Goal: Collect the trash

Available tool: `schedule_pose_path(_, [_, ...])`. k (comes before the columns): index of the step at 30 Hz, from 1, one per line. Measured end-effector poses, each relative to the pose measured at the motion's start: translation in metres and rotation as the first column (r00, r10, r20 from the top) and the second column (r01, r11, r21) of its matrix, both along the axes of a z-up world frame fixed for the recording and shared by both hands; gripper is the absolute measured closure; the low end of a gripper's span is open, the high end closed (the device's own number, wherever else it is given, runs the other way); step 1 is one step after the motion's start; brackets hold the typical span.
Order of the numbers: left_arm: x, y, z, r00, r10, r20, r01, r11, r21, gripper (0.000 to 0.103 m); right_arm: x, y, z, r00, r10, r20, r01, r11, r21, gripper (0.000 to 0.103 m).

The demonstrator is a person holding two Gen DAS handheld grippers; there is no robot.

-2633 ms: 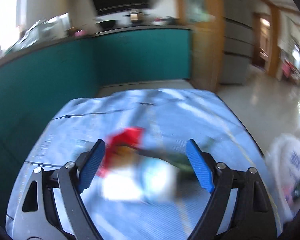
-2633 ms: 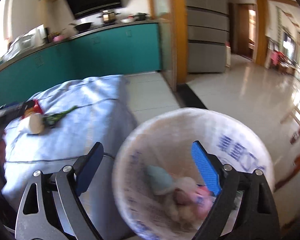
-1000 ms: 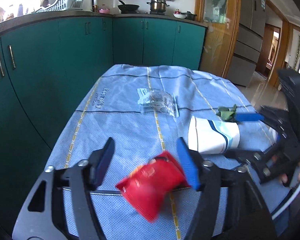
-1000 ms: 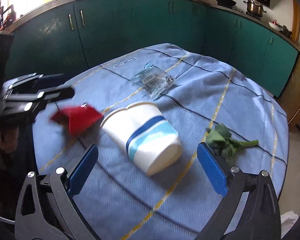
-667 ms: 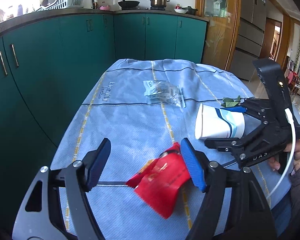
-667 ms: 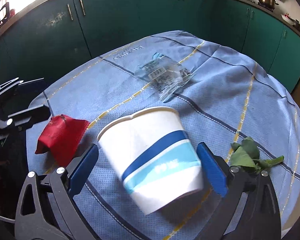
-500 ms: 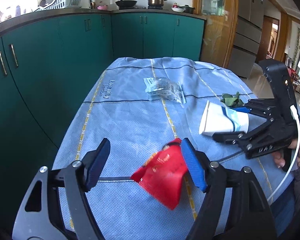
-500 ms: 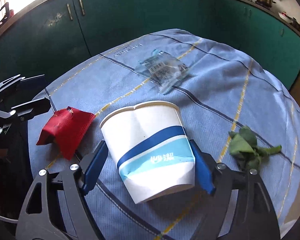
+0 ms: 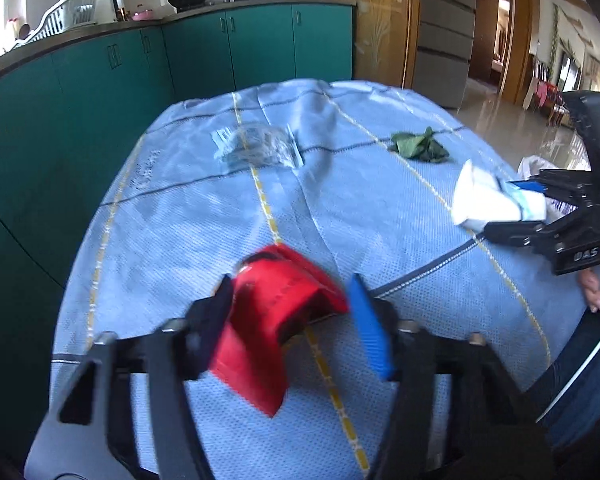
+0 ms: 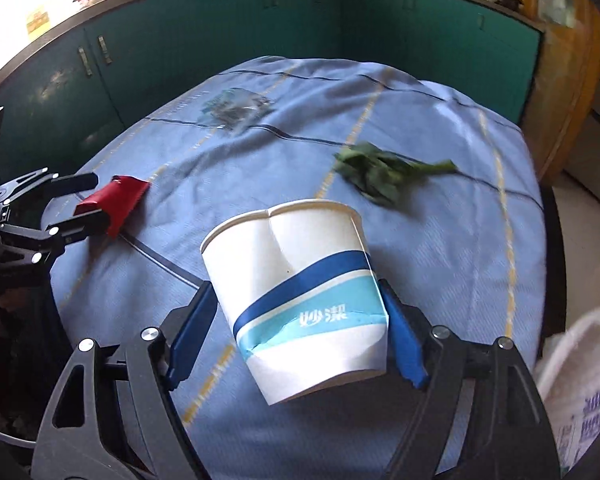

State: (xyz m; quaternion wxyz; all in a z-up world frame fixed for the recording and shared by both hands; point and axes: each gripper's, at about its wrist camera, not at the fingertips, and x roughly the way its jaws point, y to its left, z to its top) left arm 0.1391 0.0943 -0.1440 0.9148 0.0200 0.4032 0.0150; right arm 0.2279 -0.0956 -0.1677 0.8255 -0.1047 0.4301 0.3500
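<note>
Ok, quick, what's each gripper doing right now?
Left gripper: closed on the red wrapper, jaws just closing.
Right gripper: closed on the paper cup.

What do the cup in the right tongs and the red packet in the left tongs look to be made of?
Cup: likely paper, matte white with printed blue bands; its rim is dented inward. Red packet: probably thin plastic or foil film, since it folds and crumples; blur hides its finish.

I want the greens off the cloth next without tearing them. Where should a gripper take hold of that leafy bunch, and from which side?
Probably at the bunched middle of the leafy greens, not the thin stem end that trails toward the table's far right edge. The bunch lies flat and limp on the blue tablecloth, so come from above, fingers either side of the bunch's narrow width.
</note>
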Motion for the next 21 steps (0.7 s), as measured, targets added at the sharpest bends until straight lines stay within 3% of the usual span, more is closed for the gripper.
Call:
schedule_pose_path(5, [0.001,-0.014,0.000,1.000,-0.026,0.000,0.026,1.000,-0.005,0.050,-0.005,-0.022,-0.001,0.997,-0.073,-0.003,0.073,0.997,0.020,0.024])
schedule_pose_path(7, [-0.001,-0.024,0.002,0.998,-0.059,0.000,0.059,0.998,-0.011,0.048,-0.005,-0.023,-0.001,0.996,-0.085,0.000,0.085,0.996,0.020,0.019])
schedule_pose_path(12, [-0.001,-0.033,0.004,0.996,-0.092,0.014,0.092,0.996,-0.015,0.033,-0.004,-0.015,-0.002,0.996,-0.088,0.024,0.088,0.996,-0.006,0.013])
schedule_pose_path(16, [0.004,-0.034,-0.004,0.996,-0.087,-0.013,0.087,0.996,-0.016,0.034,-0.004,-0.010,-0.006,0.995,-0.089,0.036,0.091,0.995,-0.040,0.013])
schedule_pose_path(18, [0.004,-0.035,-0.007,0.996,-0.092,-0.021,0.091,0.996,-0.025,0.042,-0.004,-0.009,-0.007,0.995,-0.088,0.041,0.090,0.995,-0.047,0.013])
schedule_pose_path(21, [0.004,-0.036,-0.009,0.996,-0.089,-0.016,0.088,0.996,-0.029,0.045,-0.004,-0.009,-0.006,0.995,-0.087,0.046,0.089,0.995,-0.040,0.013])
